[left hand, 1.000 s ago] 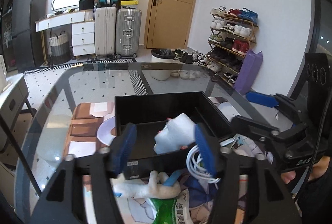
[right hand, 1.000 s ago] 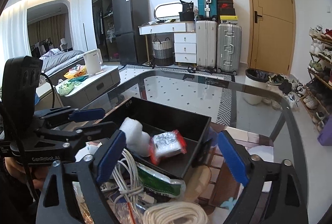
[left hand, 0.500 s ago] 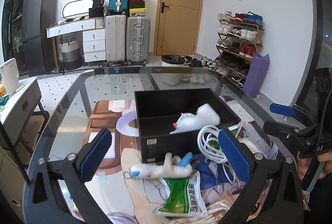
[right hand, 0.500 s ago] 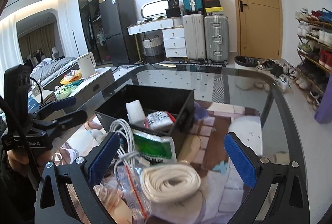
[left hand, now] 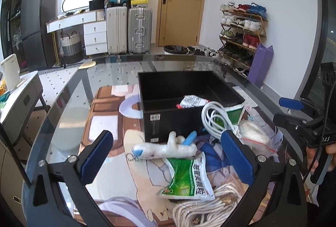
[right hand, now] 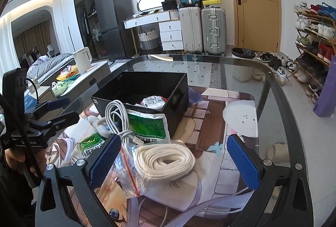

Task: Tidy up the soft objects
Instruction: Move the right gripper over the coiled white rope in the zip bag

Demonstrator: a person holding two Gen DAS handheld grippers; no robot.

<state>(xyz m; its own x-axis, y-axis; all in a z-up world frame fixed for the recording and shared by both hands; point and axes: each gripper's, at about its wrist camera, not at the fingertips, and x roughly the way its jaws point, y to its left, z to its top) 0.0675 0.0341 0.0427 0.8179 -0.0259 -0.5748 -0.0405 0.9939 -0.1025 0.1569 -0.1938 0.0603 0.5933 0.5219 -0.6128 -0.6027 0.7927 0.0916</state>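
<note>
Hovering above the near end of the glass table (left hand: 69,98), the left gripper (left hand: 167,157) has its blue-padded jaws spread wide with nothing between them; below the gap lies a white plush toy (left hand: 166,148) with blue tips and a bead chain, stretched out just in front of the black box (left hand: 166,122). A green and white packet (left hand: 187,178) rests partly under the toy's near side, and loose off-white rope (left hand: 210,208) is heaped at the bottom edge of that view. The right gripper (right hand: 173,160) is likewise wide open and empty, its pads either side of a coil of flat white cord (right hand: 164,160) sealed in a clear zip bag (right hand: 126,166) with a red strip, lying on the printed mat (right hand: 210,122). Beyond the bag, a second green and white packet (right hand: 147,126) leans against the box's near wall, with a looped white cable (right hand: 114,115) draped across it. Inside the box, a small white wrapped pack with red edging (right hand: 152,102) sits near the front wall, and a partition divides off its right side in the left wrist view. In the right wrist view, the plush toy shows as a grey-white shape to the left of the cable, close to the box corner. Both grippers hang well apart, one at each side of the clutter
</note>
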